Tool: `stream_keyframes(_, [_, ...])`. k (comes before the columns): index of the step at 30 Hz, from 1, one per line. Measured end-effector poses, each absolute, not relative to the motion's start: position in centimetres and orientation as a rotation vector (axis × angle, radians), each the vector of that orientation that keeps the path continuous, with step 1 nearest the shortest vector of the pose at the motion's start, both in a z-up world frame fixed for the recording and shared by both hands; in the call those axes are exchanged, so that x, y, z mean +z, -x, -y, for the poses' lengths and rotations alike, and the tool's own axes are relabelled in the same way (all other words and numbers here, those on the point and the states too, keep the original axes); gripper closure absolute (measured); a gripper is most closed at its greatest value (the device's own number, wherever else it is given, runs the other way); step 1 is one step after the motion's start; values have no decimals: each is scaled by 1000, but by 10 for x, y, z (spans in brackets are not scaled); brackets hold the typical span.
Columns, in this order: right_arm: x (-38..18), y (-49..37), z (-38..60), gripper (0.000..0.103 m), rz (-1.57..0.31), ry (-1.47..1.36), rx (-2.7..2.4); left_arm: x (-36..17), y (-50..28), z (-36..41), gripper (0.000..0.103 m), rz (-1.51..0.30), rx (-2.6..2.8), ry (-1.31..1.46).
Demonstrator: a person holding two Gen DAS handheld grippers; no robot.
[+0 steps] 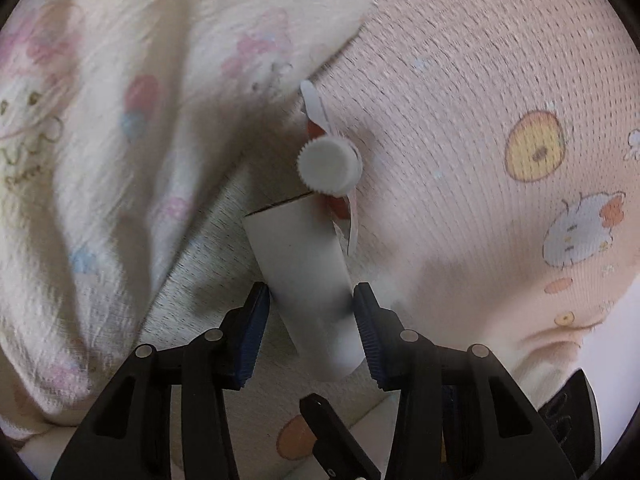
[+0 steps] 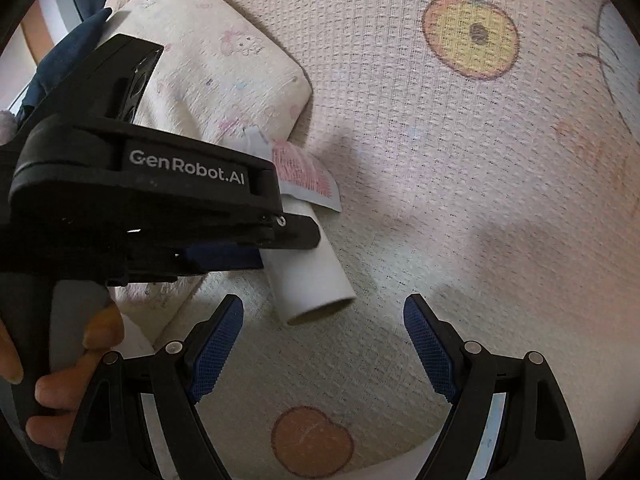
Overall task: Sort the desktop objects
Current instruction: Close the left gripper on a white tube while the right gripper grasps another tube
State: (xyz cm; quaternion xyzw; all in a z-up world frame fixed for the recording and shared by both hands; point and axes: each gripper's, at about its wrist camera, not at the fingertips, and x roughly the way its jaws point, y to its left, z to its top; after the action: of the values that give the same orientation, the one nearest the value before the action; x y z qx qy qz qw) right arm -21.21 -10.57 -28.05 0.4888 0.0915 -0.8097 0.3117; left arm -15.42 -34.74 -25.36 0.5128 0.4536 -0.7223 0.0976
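Between the blue pads of the left gripper (image 1: pixel 312 320) lies a white tube (image 1: pixel 304 264), a hollow cylinder with an open end showing in the right wrist view (image 2: pixel 308 280); both pads sit at its sides near that end and look to be pressing on it, so I judge the left gripper clamped on the tube, though contact on the left pad is hard to be sure of. It rests low on a pink knit sheet (image 1: pixel 460 100) printed with fruit, beside a cream pillow (image 1: pixel 120 120). Just past the tube's far end sits a pouch (image 1: pixel 340 200) with a ribbed white cap (image 1: pixel 326 166), red and white, partly tucked against the pillow. The right gripper (image 2: pixel 324 340) hangs above the sheet with its jaws wide apart and nothing between them, near the tube's open end. The tube looks light and thin-walled, probably card: stiff along its length but easy to crush sideways, so a gentle squeeze across the middle would suit better than a hard one at the open rim. Its smooth skin may slip on a tilt. The pouch seems soft and floppy; its cap or neck is likely the firmest place to grip
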Motion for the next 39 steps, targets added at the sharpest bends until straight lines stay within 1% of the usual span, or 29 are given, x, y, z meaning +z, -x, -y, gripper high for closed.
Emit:
stream_keyframes(4, [-284, 212, 105, 23, -257, -1291, -2105, -258, 157, 340, 56, -1378, -2162, -1571])
stream_keyframes(6, [-286, 211, 107, 32, -271, -1297, -2076, -260, 170, 337, 56, -1393, -2167, -1604])
stream_keyframes(10, [-292, 210, 111, 50, -366, -1315, -2074, -257, 175, 333, 58, -1371, -2188, -1596])
stream_keyframes(12, [-295, 214, 107, 57, -345, -1354, -2064, -256, 177, 333, 61, -1390, -2199, -1599])
stream_keyframes(14, [-296, 214, 103, 58, -322, -1363, -2066, -258, 180, 330, 61, -1421, -2203, -1616])
stream_keyframes(18, [-296, 207, 101, 59, -348, -1341, -2080, -259, 182, 325, 62, -1412, -2222, -1636])
stream_keyframes(25, [-278, 202, 85, 60, -269, -1344, -2163, -249, 185, 315, 62, -1478, -2345, -1625])
stream_keyframes(27, [-269, 199, 75, 60, -227, -1335, -2203, -240, 187, 308, 62, -1455, -2426, -1617])
stream_keyframes(30, [-257, 193, 60, 60, -147, -1322, -2259, -222, 186, 290, 62, -1344, -2582, -1588])
stream_keyframes(32, [-249, 186, 52, 60, -137, -1304, -2297, -211, 179, 285, 62, -1281, -2667, -1578])
stream_keyframes(36, [-241, 167, 43, 60, -176, -1300, -2359, -205, 169, 269, 62, -1281, -2723, -1595])
stream_keyframes(39, [-238, 150, 32, 60, -149, -1300, -2398, -203, 158, 259, 62, -1295, -2740, -1634])
